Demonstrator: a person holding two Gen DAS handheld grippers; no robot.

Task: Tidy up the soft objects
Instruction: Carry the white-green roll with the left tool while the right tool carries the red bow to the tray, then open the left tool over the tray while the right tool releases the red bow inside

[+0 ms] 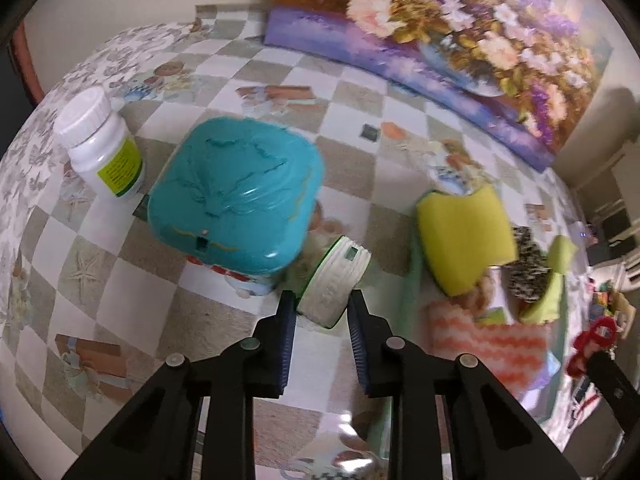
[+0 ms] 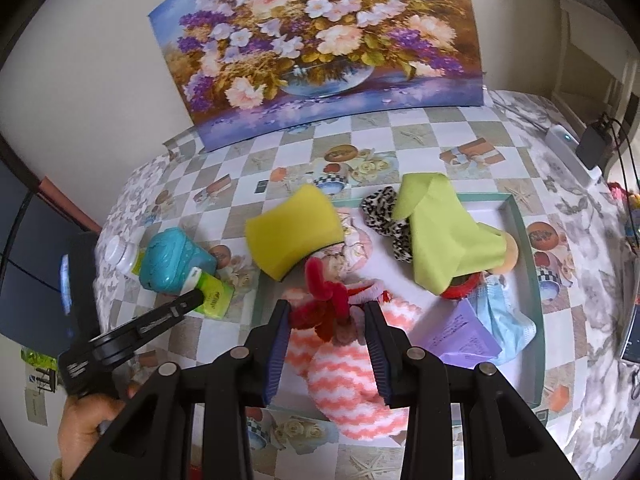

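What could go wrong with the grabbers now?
1. The left hand-held gripper pinches only the end of the green tube with a ribbed white cap, so it might twist out.
2. That tube lies against the teal plastic box; lifting may nudge the box.
3. The red fuzzy pipe-cleaner twist in the right hand-held gripper could snag the orange-and-white striped fluffy cloth below.

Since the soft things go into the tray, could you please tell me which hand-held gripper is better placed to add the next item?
Right. The right hand-held gripper already holds the red fuzzy pipe-cleaner bundle above the teal-rimmed tray.
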